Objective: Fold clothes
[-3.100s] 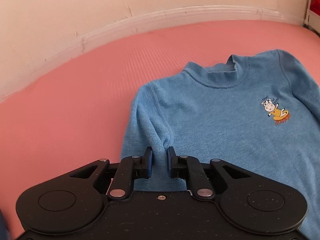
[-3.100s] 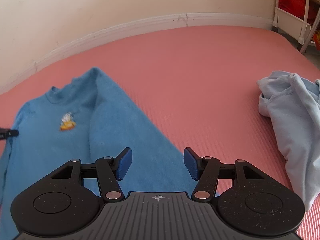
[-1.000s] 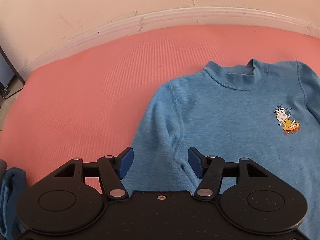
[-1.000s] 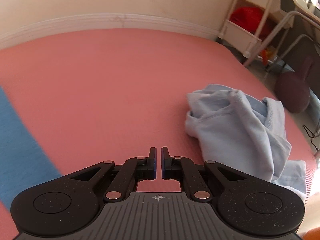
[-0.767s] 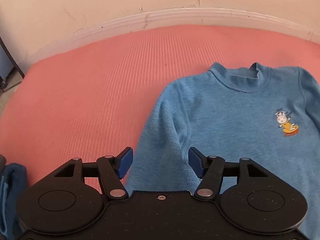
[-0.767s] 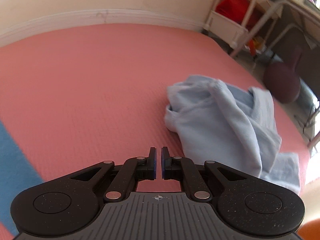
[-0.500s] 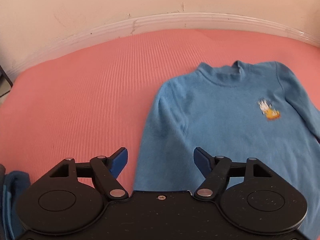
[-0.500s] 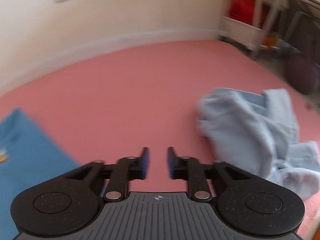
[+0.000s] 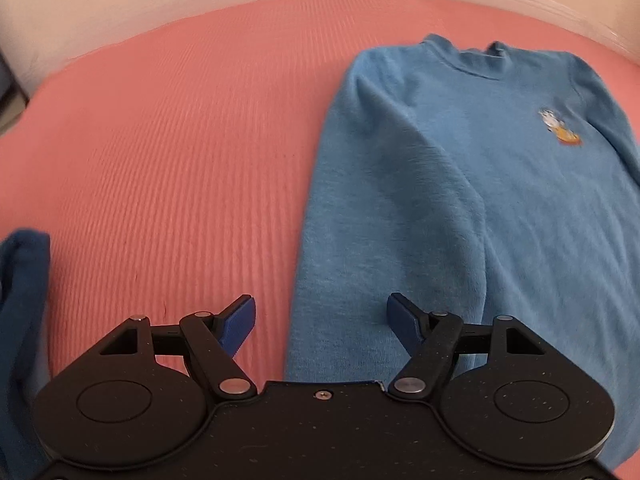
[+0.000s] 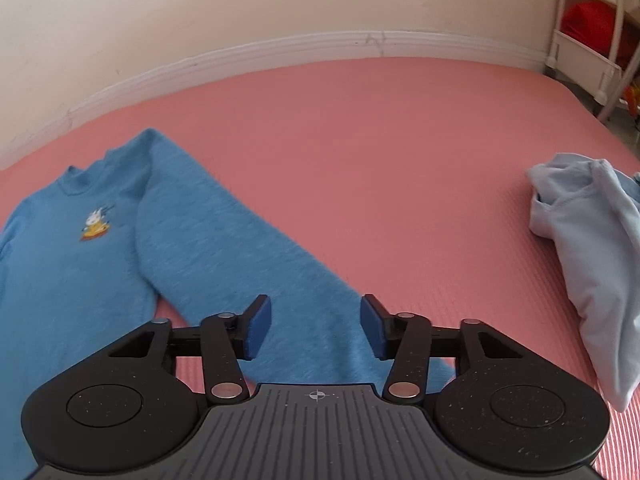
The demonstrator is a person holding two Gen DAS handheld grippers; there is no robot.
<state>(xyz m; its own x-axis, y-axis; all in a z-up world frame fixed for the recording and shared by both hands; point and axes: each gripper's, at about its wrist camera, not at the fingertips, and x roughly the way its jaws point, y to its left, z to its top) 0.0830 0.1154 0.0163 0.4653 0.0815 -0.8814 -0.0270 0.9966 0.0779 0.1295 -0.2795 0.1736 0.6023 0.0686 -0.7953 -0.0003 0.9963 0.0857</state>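
A blue sweater [image 9: 460,184] with a small cartoon print lies face up on the pink mat [image 9: 180,140]. My left gripper [image 9: 322,320] is open and empty, above the sweater's left sleeve edge near the hem. In the right wrist view the same sweater [image 10: 80,260] lies at the left with its right sleeve [image 10: 248,264] stretched out diagonally. My right gripper [image 10: 315,330] is open and empty, over the lower end of that sleeve.
A crumpled light-blue garment [image 10: 592,248] lies on the mat at the right. A dark blue cloth [image 9: 20,320] lies at the left edge. A white shelf rack [image 10: 592,40] with a red item stands beyond the mat's right corner. A wall with white baseboard [image 10: 280,52] runs behind.
My right gripper has swung left from the light-blue garment to the blue sweater's sleeve and opened. My left gripper has opened wider and shifted left along the sweater's left side.
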